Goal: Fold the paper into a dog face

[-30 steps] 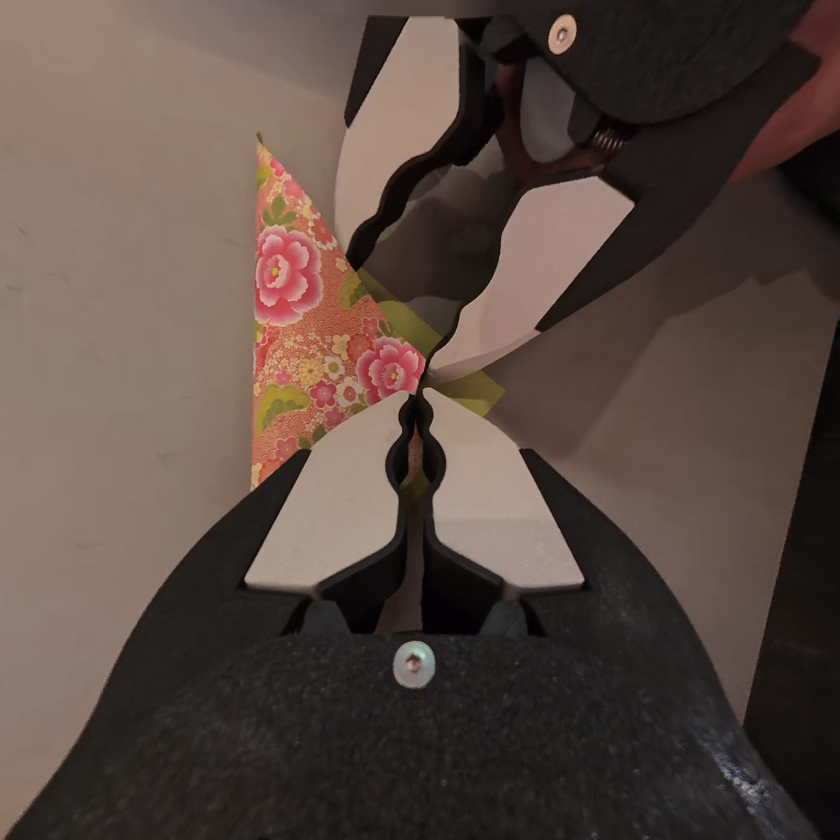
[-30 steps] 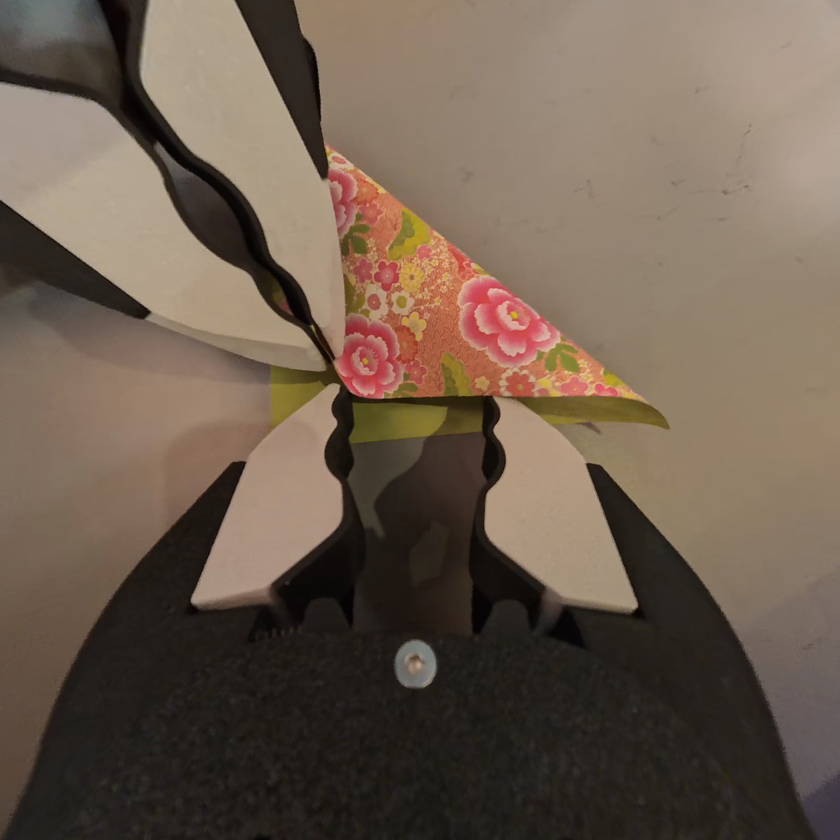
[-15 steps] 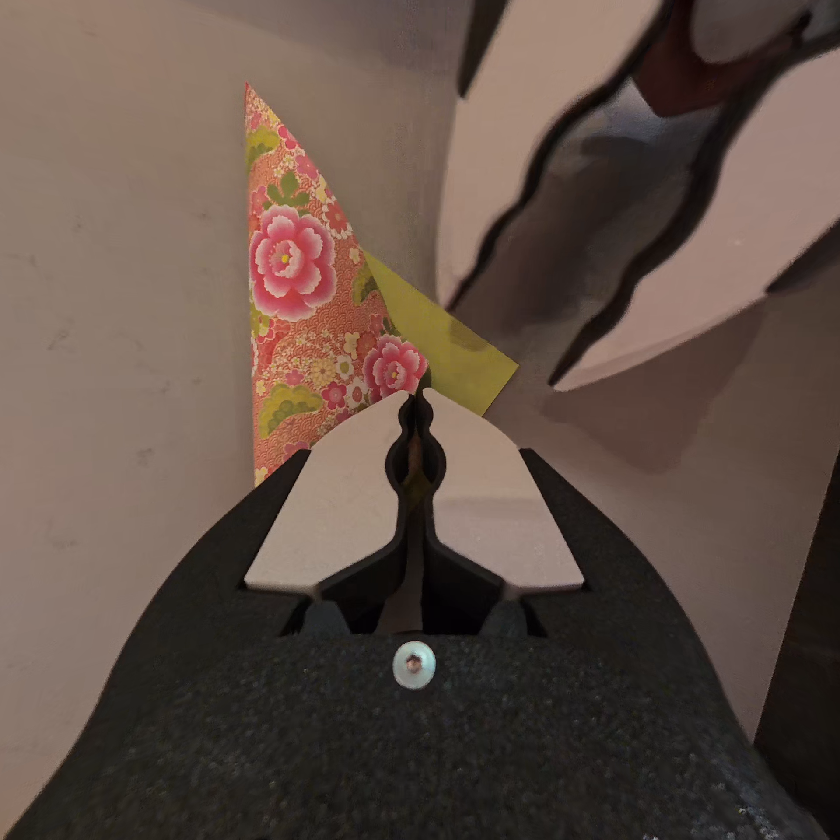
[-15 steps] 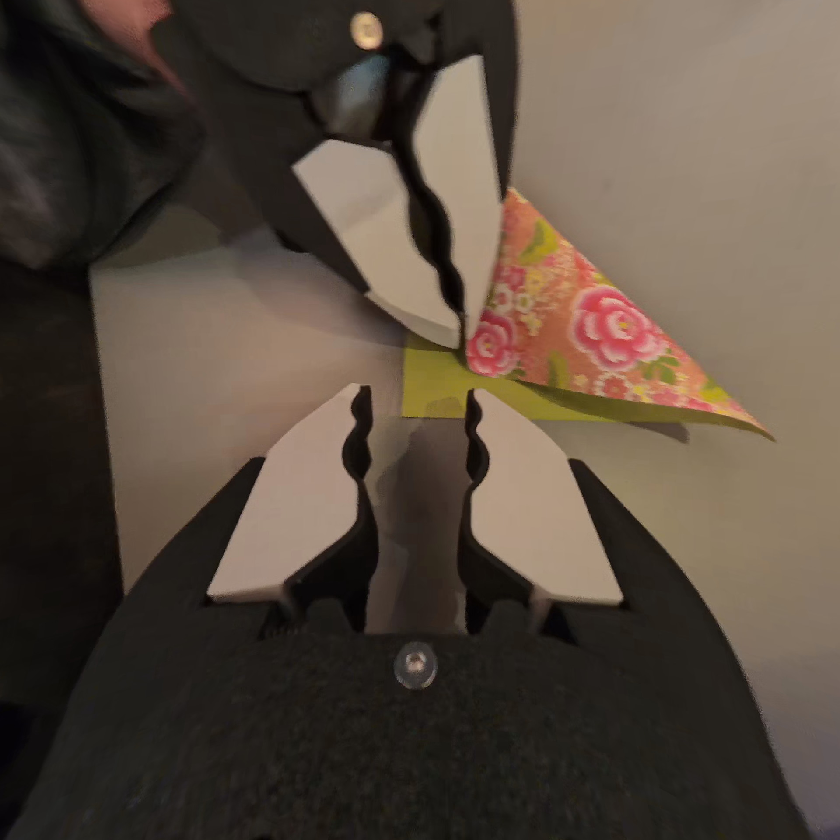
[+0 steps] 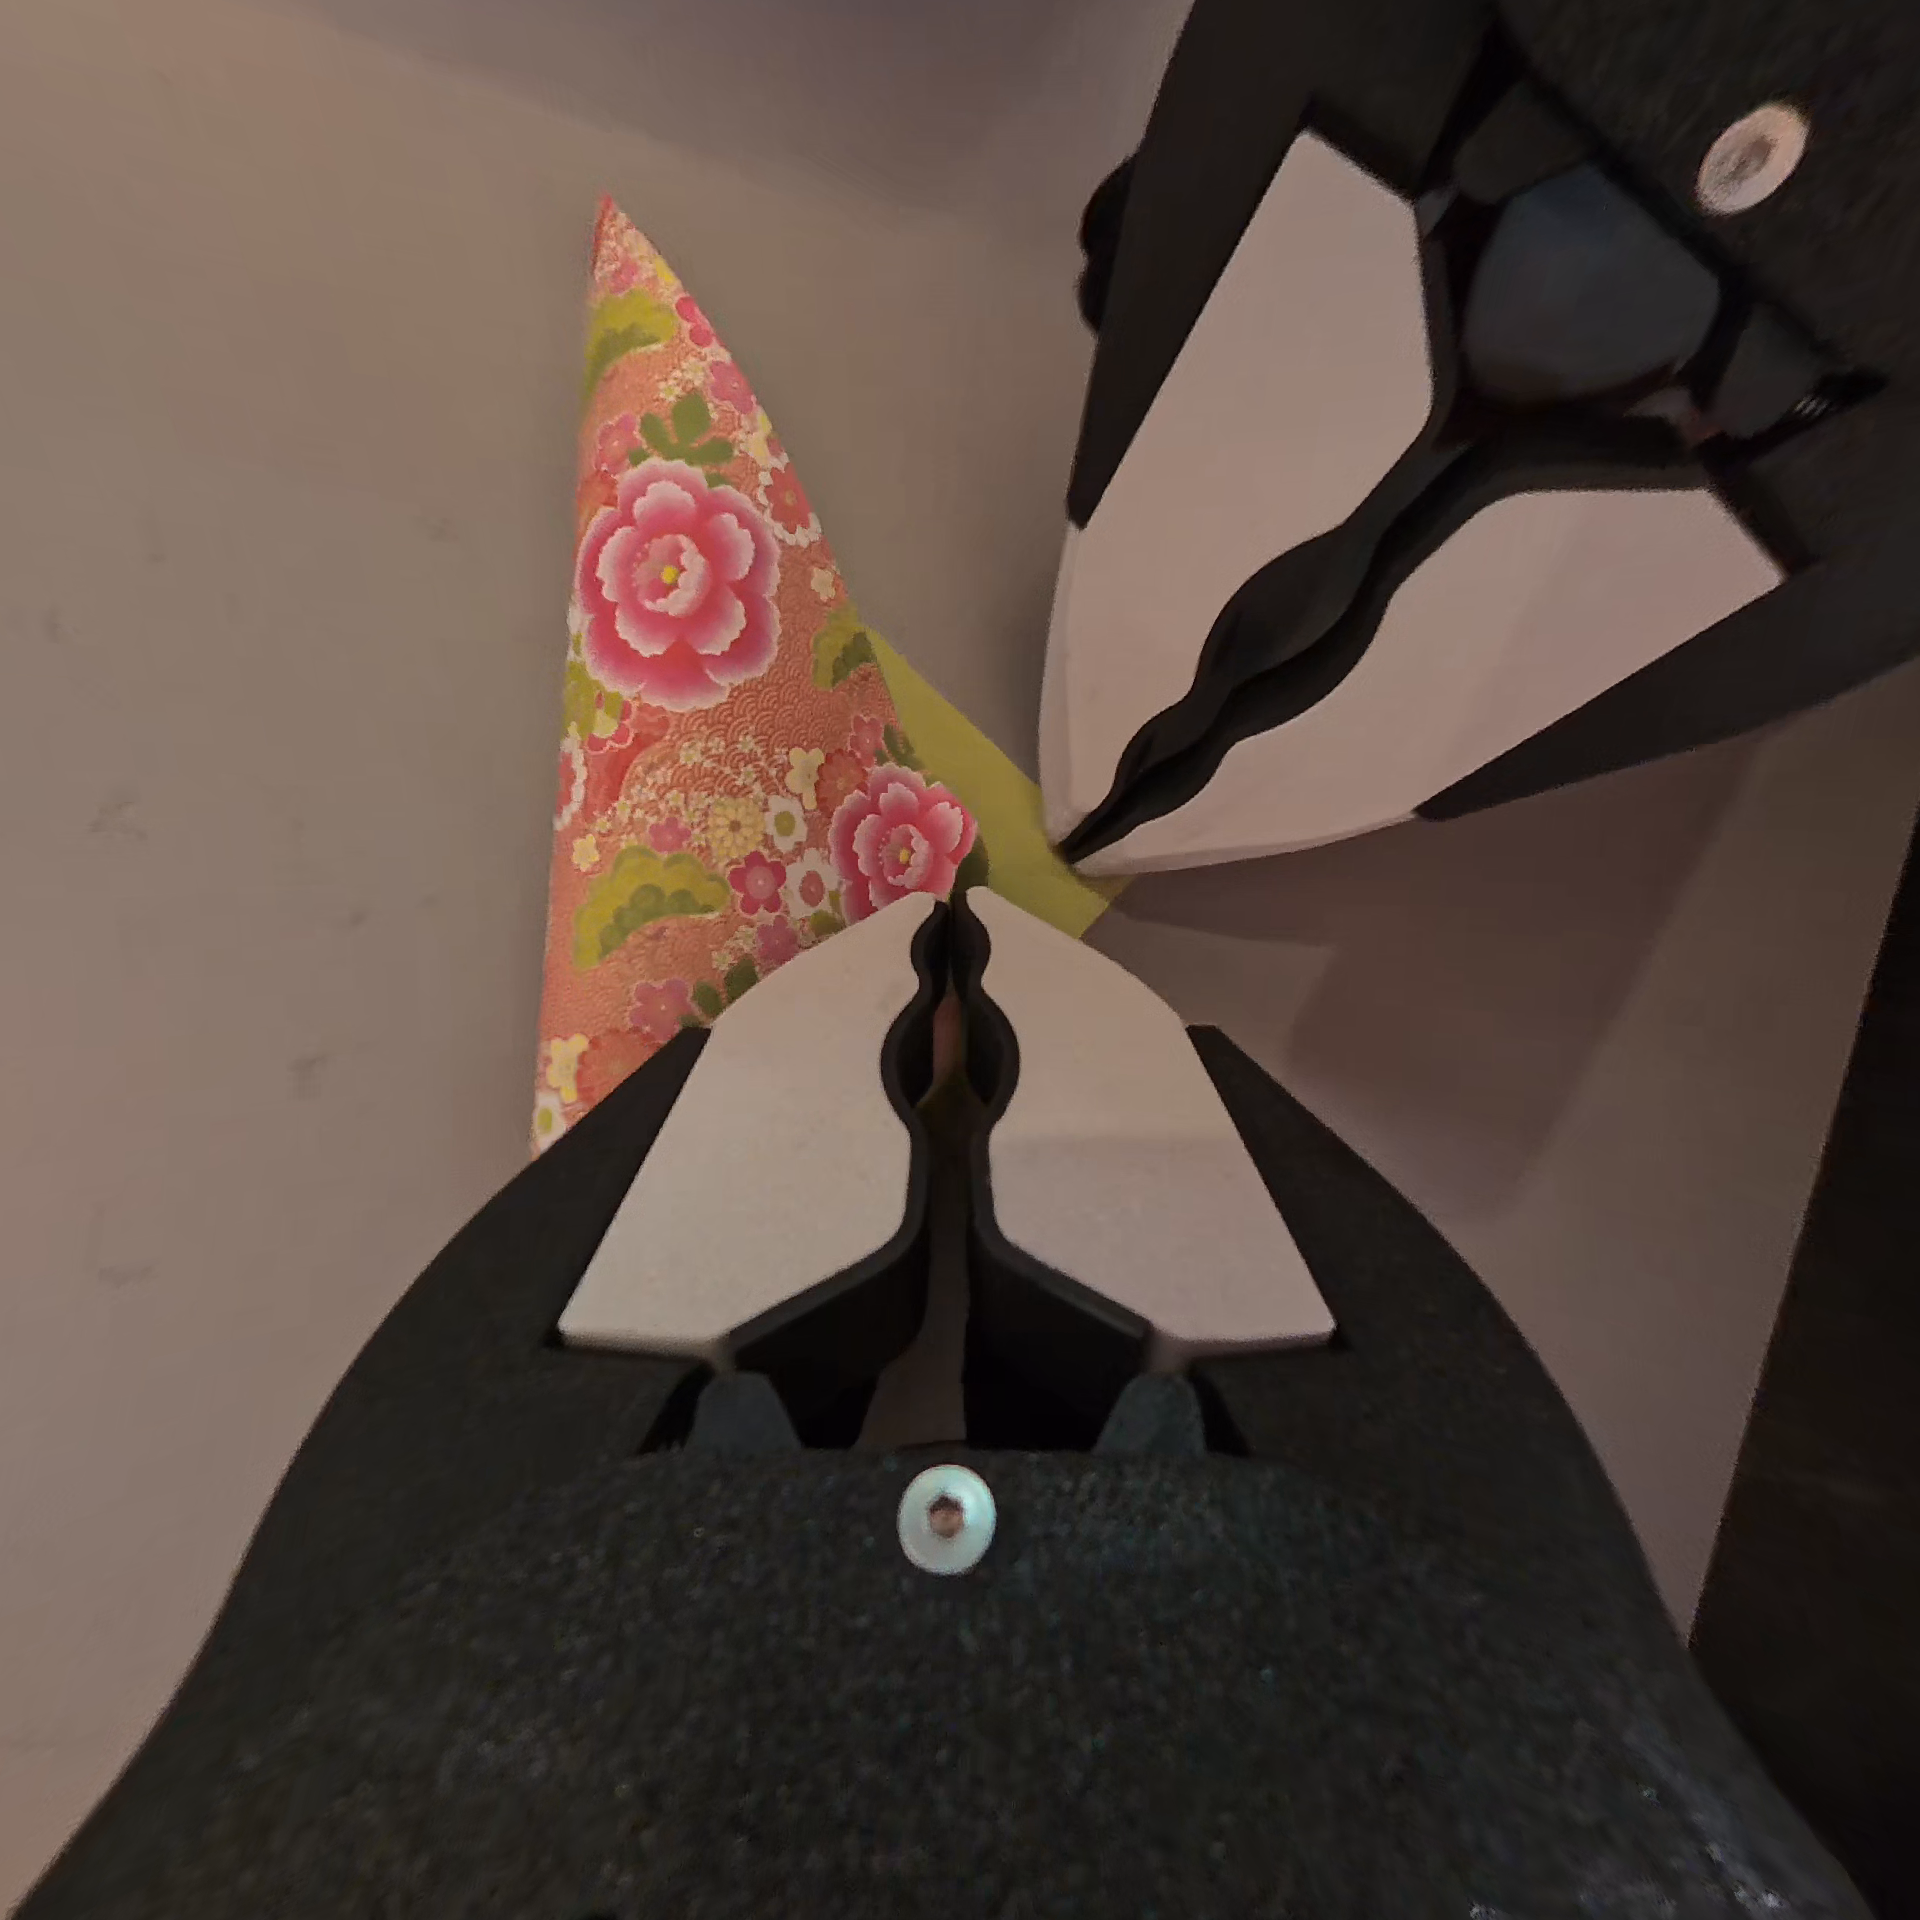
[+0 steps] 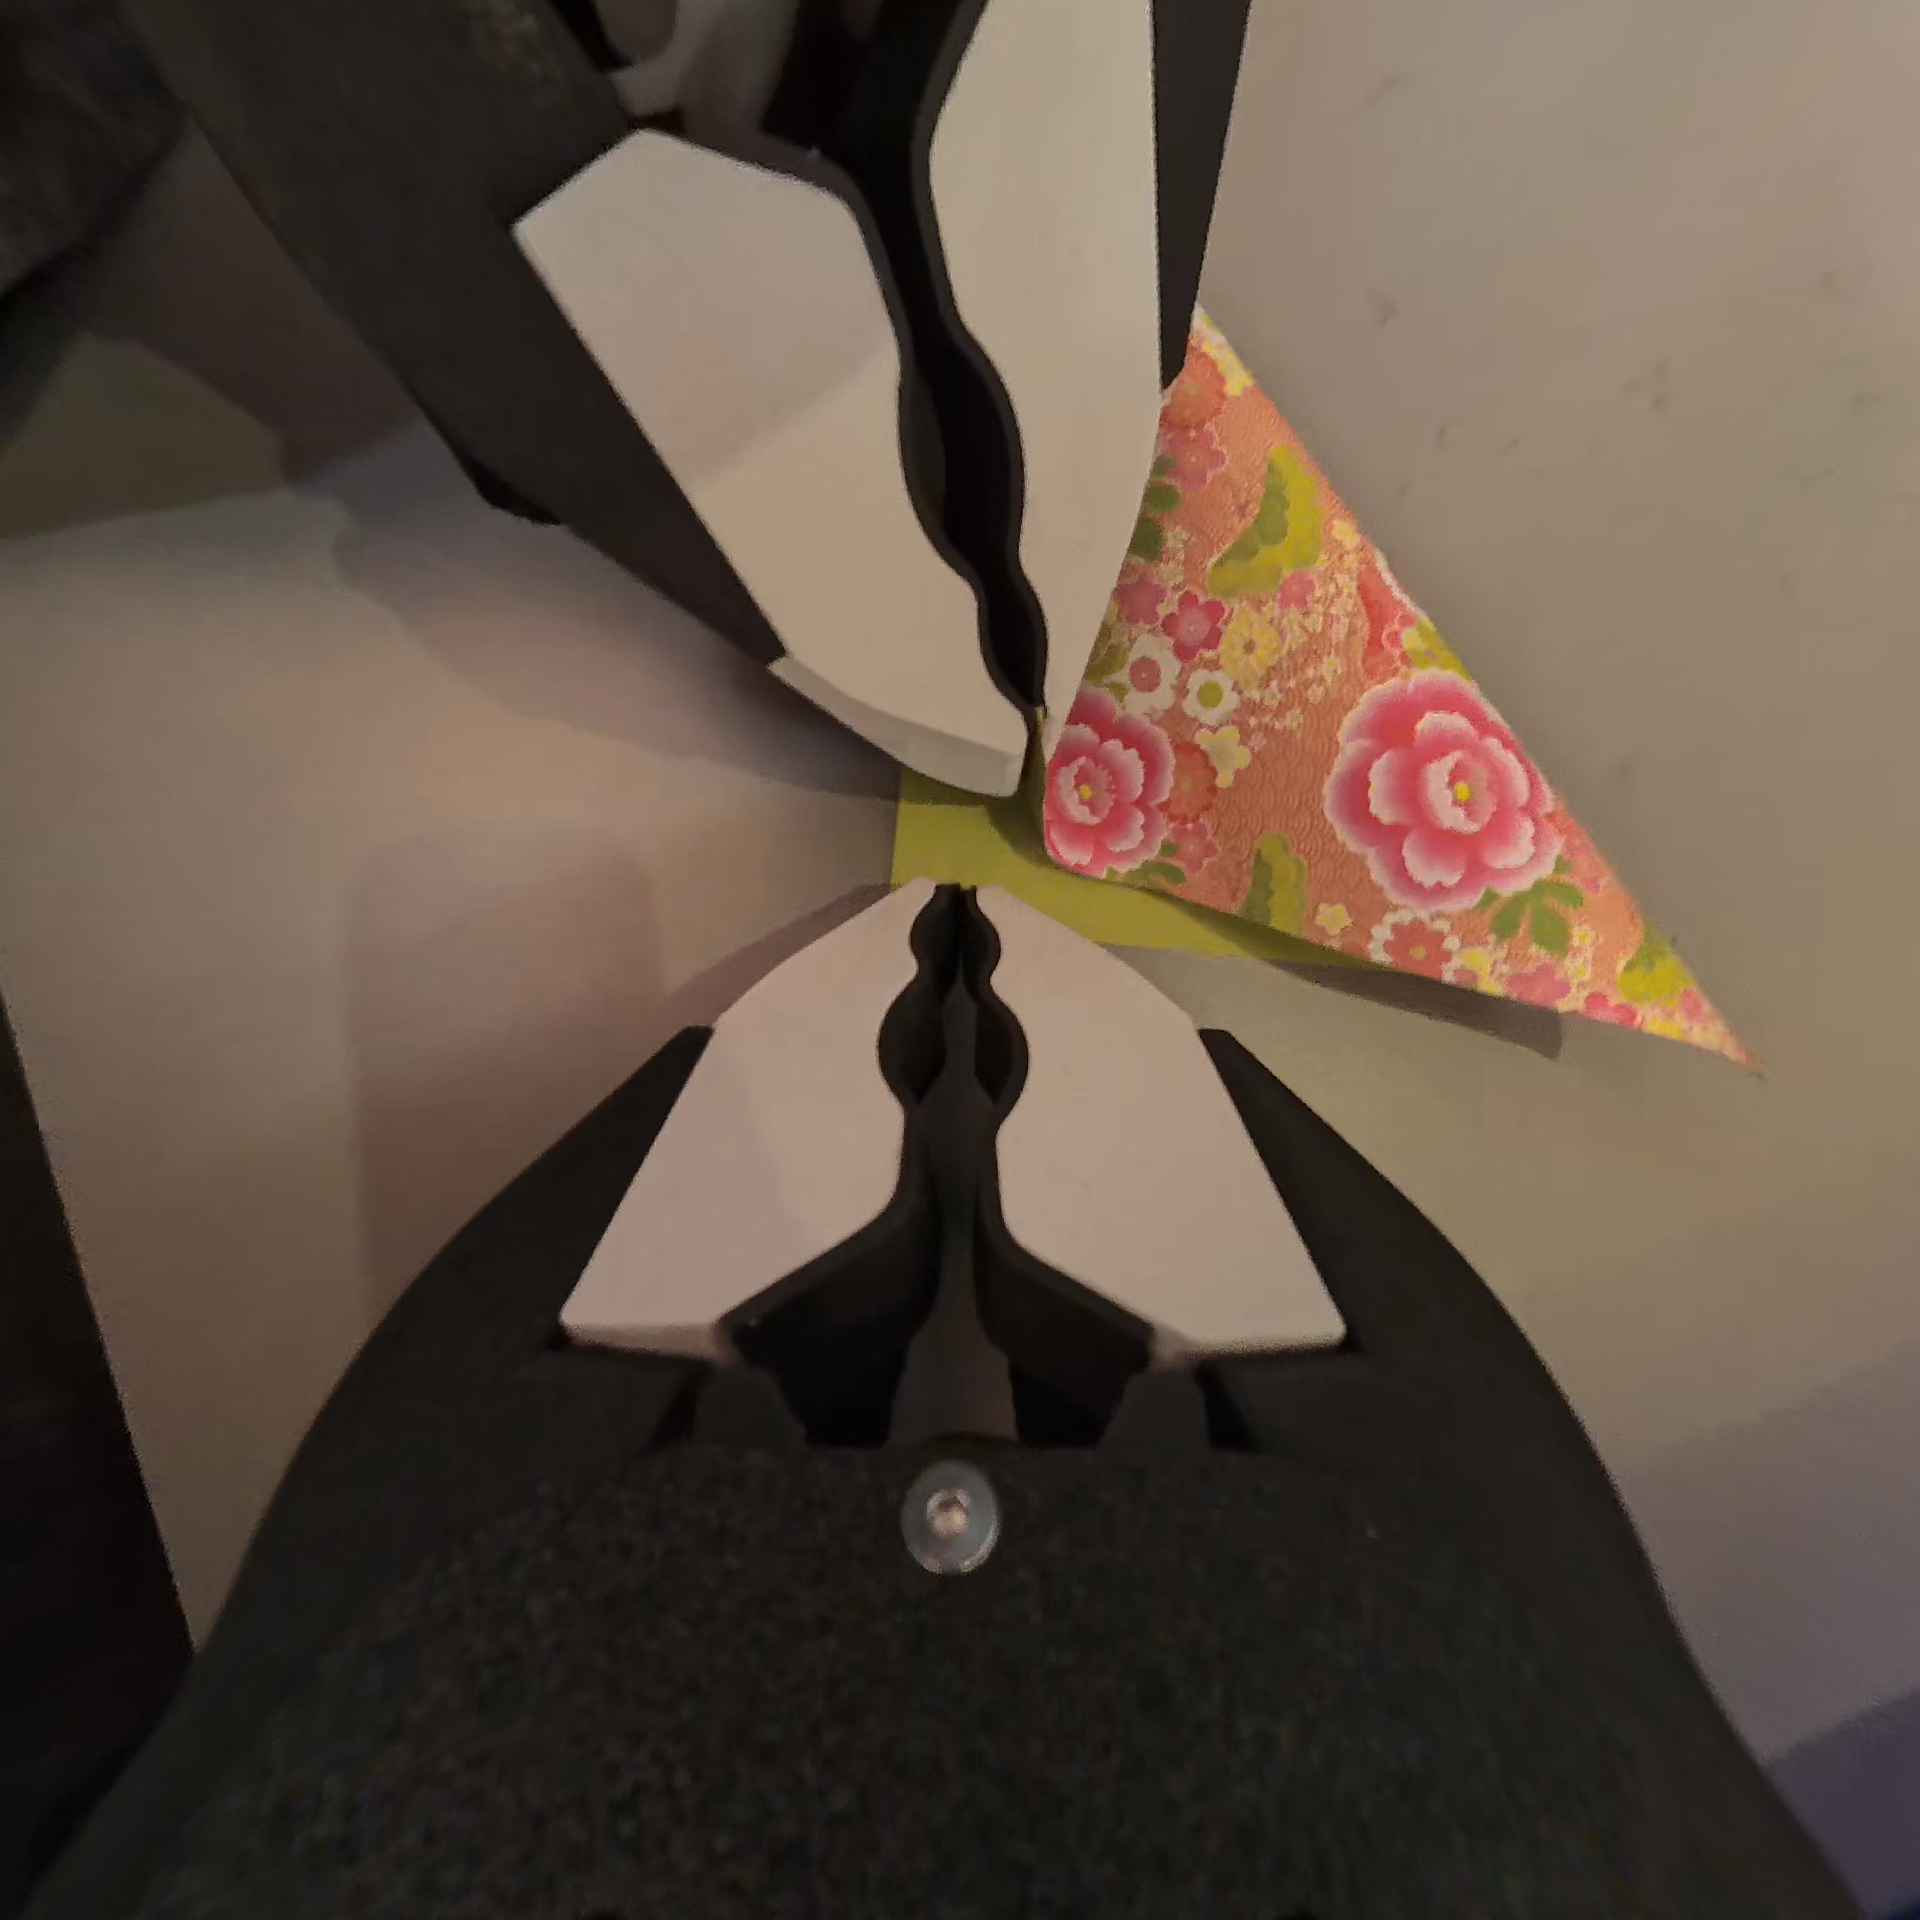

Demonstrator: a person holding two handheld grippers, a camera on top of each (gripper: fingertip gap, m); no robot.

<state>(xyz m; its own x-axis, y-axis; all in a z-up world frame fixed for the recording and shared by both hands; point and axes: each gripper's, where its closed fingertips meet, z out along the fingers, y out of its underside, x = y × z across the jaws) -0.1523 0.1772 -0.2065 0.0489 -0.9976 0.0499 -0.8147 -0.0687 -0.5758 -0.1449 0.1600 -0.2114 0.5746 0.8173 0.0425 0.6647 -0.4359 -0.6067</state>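
Observation:
The paper (image 5: 707,675) is folded into a floral pink-and-orange triangle with a plain green layer (image 5: 992,810) showing beneath it, lying on the pale table. My left gripper (image 5: 951,906) is shut on the paper at the edge of the floral flap, and paper shows in the gap between its pads. My right gripper (image 5: 1070,852) comes in from the upper right and is shut on the green corner. In the right wrist view the right gripper (image 6: 956,896) pinches the green edge (image 6: 966,847), the left gripper (image 6: 1034,732) pinches just above it, and the floral flap (image 6: 1351,769) points right.
The pale table surface (image 5: 260,727) extends left of the paper. A dark edge (image 5: 1829,1299) runs down the right side of the left wrist view, and it also shows at the left in the right wrist view (image 6: 62,1299).
My right gripper was open, drew back from the paper, then returned and shut on the green corner. My left gripper kept its hold on the paper.

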